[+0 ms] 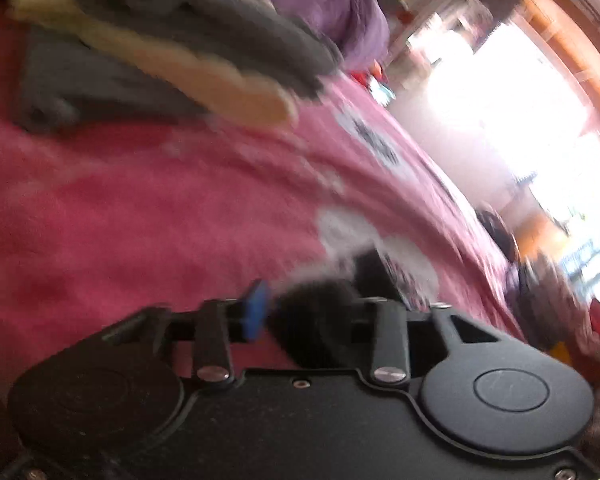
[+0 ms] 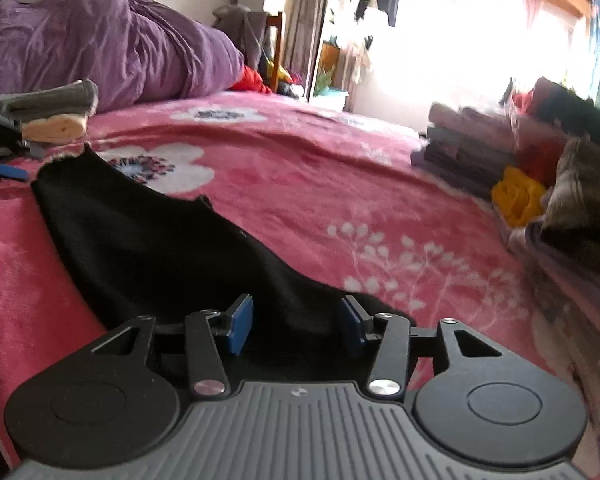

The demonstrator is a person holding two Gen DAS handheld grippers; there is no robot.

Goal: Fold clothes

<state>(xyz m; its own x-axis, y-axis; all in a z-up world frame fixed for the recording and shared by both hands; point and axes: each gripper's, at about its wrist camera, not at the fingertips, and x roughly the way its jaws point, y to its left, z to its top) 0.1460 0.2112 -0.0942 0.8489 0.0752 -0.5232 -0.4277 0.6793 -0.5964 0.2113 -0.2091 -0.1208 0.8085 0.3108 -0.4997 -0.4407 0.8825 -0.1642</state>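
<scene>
A black garment [image 2: 148,236] lies stretched across the pink floral blanket [image 2: 308,176]. Its near end is bunched between the blue pads of my right gripper [image 2: 296,324], which grips it. Its far end, with a fuzzy pale edge, reaches my left gripper [image 2: 8,170] at the left edge of the right wrist view. The left wrist view is blurred: a black lump of cloth [image 1: 312,320] fills the gap of the left gripper [image 1: 310,316], with one blue pad [image 1: 256,312] showing and the other hidden. A grey garment with cream lining [image 1: 180,28] [image 2: 52,100] lies folded beyond.
A purple duvet [image 2: 100,40] is heaped at the back of the bed. A stack of folded clothes [image 2: 468,148] and a loose pile with a yellow piece [image 2: 516,196] sit at the right. A bright window and a chair [image 2: 274,40] stand beyond the bed.
</scene>
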